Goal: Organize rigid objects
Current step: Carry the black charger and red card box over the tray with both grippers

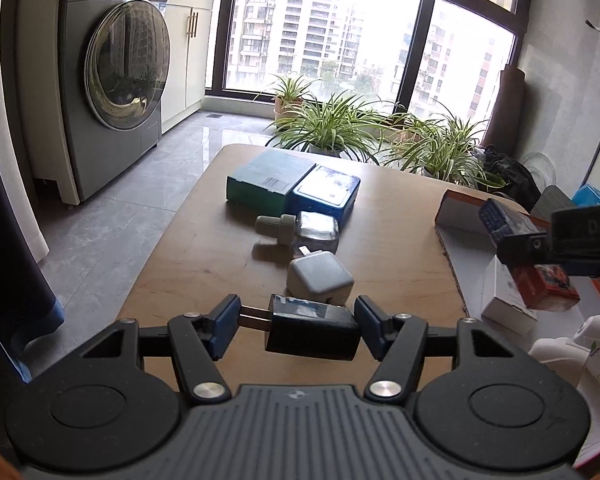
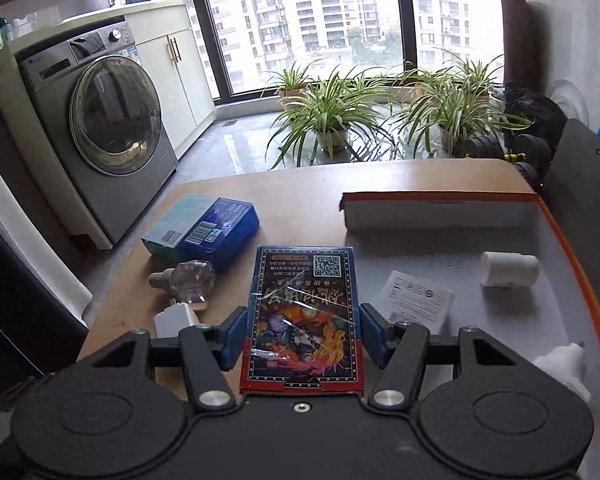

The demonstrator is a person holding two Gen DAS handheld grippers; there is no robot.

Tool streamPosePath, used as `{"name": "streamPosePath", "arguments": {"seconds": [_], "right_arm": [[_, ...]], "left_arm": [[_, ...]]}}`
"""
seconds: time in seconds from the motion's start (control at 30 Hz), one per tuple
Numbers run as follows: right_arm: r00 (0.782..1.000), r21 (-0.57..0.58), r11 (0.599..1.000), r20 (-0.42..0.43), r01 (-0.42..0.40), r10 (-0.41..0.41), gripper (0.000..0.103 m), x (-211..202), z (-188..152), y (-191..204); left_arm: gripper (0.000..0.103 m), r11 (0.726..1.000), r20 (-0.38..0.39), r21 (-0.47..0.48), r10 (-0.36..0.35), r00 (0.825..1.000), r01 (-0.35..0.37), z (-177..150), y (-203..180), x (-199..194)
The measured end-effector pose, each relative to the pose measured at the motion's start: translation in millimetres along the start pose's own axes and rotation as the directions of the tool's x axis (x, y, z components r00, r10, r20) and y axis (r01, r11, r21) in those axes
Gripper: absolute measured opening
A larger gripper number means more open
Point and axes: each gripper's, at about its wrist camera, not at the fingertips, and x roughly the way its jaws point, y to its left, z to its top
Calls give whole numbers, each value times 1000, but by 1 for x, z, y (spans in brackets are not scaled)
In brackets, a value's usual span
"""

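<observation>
My left gripper (image 1: 296, 320) is shut on a black charger plug (image 1: 312, 332), its prongs against the left pad, just above the wooden table (image 1: 400, 248). My right gripper (image 2: 302, 340) is shut on a colourful card box (image 2: 304, 320) with a QR code, held over the left edge of the orange-rimmed white tray (image 2: 440, 216). In the left wrist view that gripper (image 1: 520, 248) comes in from the right with the card box (image 1: 548, 286). On the table lie a white charger cube (image 1: 320, 280), a glass dropper bottle (image 1: 308, 230), a blue box (image 1: 328, 192) and a teal box (image 1: 268, 180).
Inside the tray lie a white cylinder (image 2: 508, 269), a flat white packet (image 2: 420, 300) and a white plug (image 2: 564, 364). A washing machine (image 2: 100, 120) stands left of the table. Potted plants (image 2: 332, 120) line the window behind it, and dark dumbbells (image 2: 520, 148) lie at the back right.
</observation>
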Motion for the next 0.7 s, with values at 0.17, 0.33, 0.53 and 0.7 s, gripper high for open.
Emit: {"name": "streamPosePath", "arguments": {"seconds": [0.17,0.33,0.53,0.7], "right_arm": [[998,62,997,31,49,-51,71,-35,-14,-39],[992,97,989,54,108,-114,71,-64,-25,-77],[983,139,978,76,156,-168,71,-89,-37,-118],[980,168,973,86,161,-177,71,-97,-39,-138]], "left_arm": [[63,998,20,48,-28,999,27,5,-26,-16],[63,993,19,87,-84,996,82,14,-62,-20],[63,979,8,111,-172,985,170,27,-111,-16],[63,967,3,134,-218,976,216,34,-143,-11]]}}
